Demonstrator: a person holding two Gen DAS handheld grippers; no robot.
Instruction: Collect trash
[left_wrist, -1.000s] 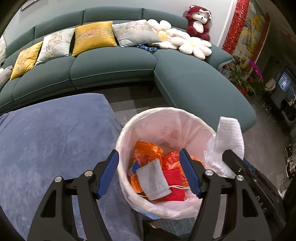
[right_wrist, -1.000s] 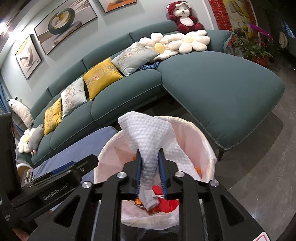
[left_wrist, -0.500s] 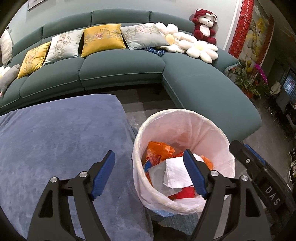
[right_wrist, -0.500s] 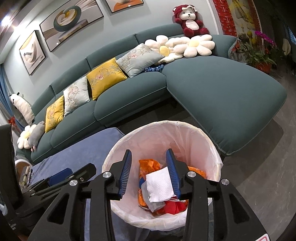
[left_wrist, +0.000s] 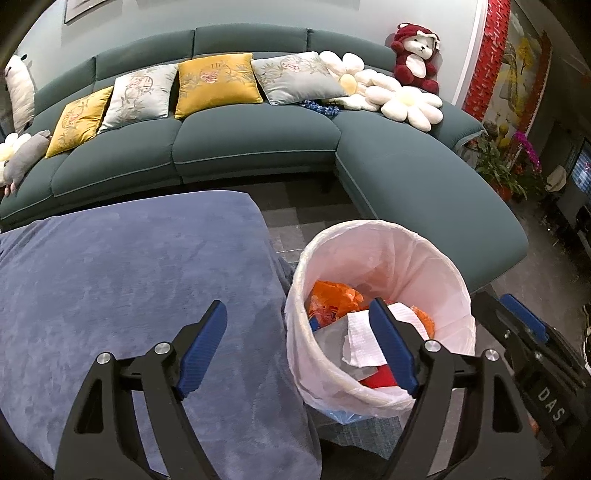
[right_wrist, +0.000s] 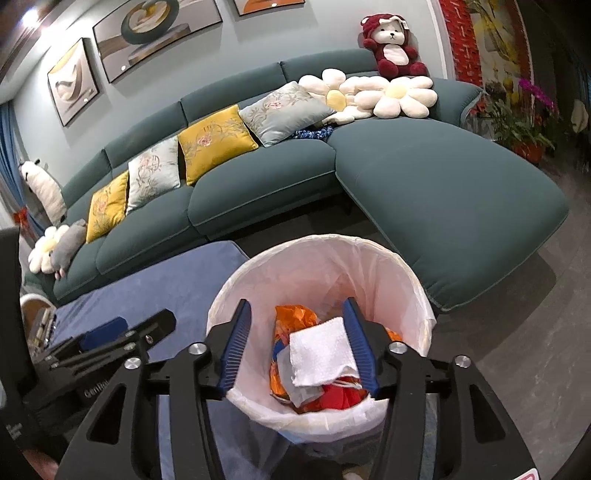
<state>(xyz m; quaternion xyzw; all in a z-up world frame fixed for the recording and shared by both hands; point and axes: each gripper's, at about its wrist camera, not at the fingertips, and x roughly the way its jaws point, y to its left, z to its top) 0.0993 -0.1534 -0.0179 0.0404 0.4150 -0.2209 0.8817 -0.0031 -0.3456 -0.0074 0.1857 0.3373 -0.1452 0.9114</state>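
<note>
Hovering over the trash bin, my right gripper has just been opening, empty.
White paper towel lies flat atop the bin's trash; my left gripper is spread, empty.

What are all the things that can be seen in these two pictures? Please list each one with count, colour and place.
trash bin: one, white liner, on the floor beside the table.
paper towel: one, white, on top of the trash in the bin.
orange wrappers: several, under the towel.
blue cloth: one, covering the table.
sofa: one, dark green, behind.
cushions: four, two yellow, two grey, on the sofa.
flower pillows: white, at the sofa corner.
plush bear: one, red and white, on the sofa back.
pictures: several, on the wall.
left gripper: blue-padded jaws open, empty.
right gripper: jaws just been opening, empty, over the bin.
</note>
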